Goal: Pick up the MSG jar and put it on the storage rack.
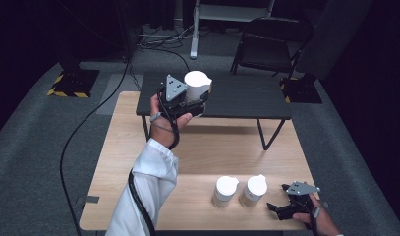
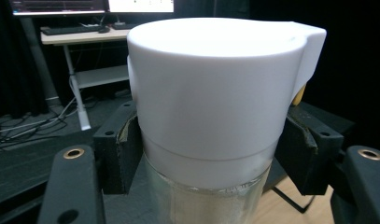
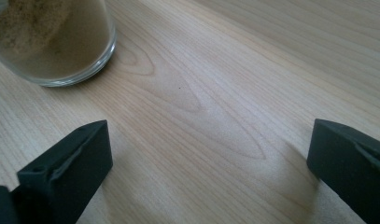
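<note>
A glass jar (image 2: 215,93) with a wide white lid and pale powder inside is held up in the air, with my left gripper (image 2: 206,158) shut on it just below the lid. In the high view this jar (image 1: 197,82) and the left gripper (image 1: 187,101) hang above the far edge of the wooden table (image 1: 207,147). Two more white-lidded jars (image 1: 224,191) (image 1: 254,189) stand side by side near the front edge. To their right my right gripper (image 1: 279,198) rests low over the table, open and holding nothing. In its own view the right gripper (image 3: 206,163) spans bare wood, with a jar of brownish powder (image 3: 52,42) at upper left.
A low dark table (image 1: 237,96) stands just behind the wooden one. A black folding chair (image 1: 271,44) and floor cables (image 1: 89,118) lie farther back. A desk with monitors (image 2: 85,28) appears in the left gripper view's background.
</note>
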